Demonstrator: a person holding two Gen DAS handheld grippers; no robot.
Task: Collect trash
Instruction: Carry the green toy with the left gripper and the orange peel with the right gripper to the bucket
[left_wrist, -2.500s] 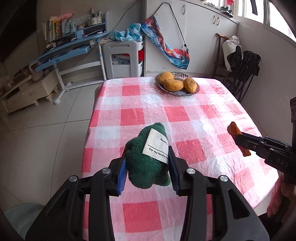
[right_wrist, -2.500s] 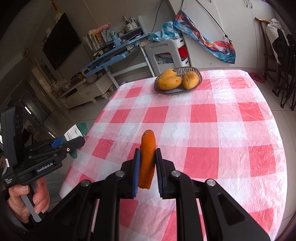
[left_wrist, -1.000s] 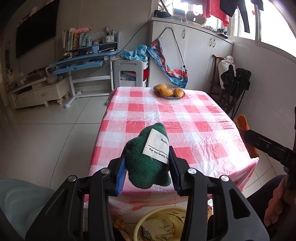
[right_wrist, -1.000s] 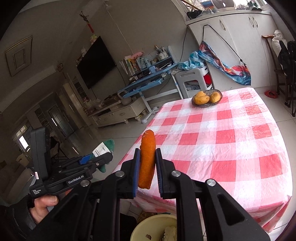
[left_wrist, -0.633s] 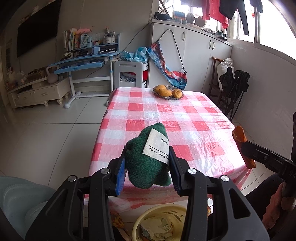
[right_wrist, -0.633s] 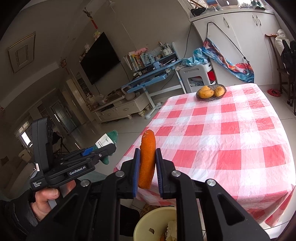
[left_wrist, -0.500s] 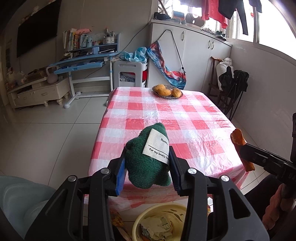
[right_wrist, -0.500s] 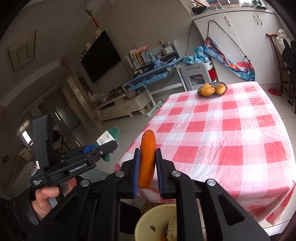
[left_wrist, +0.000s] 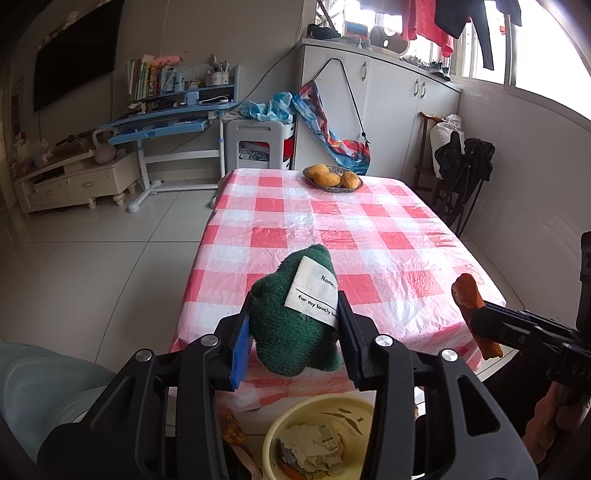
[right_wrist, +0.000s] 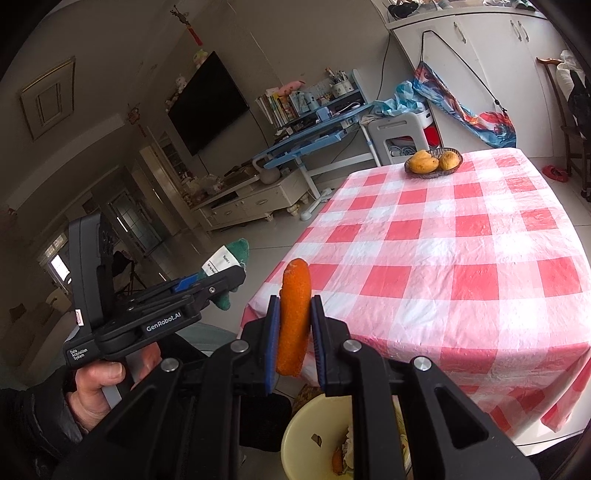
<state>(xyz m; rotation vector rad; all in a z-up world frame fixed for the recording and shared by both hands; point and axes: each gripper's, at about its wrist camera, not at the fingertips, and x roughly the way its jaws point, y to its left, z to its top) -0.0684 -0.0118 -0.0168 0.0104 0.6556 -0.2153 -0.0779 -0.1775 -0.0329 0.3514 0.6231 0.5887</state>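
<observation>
- Left claw (left_wrist: 291, 334) pinching a dark green knitted plush toy with a white printed fabric tag (left_wrist: 291, 314); pads press into both flanks, and it bulges above and below them.
- Right claw (right_wrist: 293, 341) pressed together on an orange carrot-shaped stick (right_wrist: 293, 317), held upright, tip above the pads, lower end hanging just below them.
- Pale yellow round plastic bin (left_wrist: 275, 439) sits below and just ahead of both claws, on the floor against the near edge of the worktop with the red-and-white checked plastic cloth (right_wrist: 461, 258). It already holds crumpled paper scraps and an orange bit.
- We judge the step as the drop: both items off the worktop, carried over the bin, not yet released.
- To do it well: we centre each claw over the bin mouth before spreading the pads. In the right wrist view the stick hangs towards the bin's near-left rim, so we'd nudge it further in first.
- Release one at a time. The stick is stiff and should fall straight; the plush is soft and squeezed, and may cling to a pad, so spread wide.
- The woven basket of yellow fruit (left_wrist: 332, 179), far beyond the claws at the worktop's far end, isn't trash in our view; leave it.
</observation>
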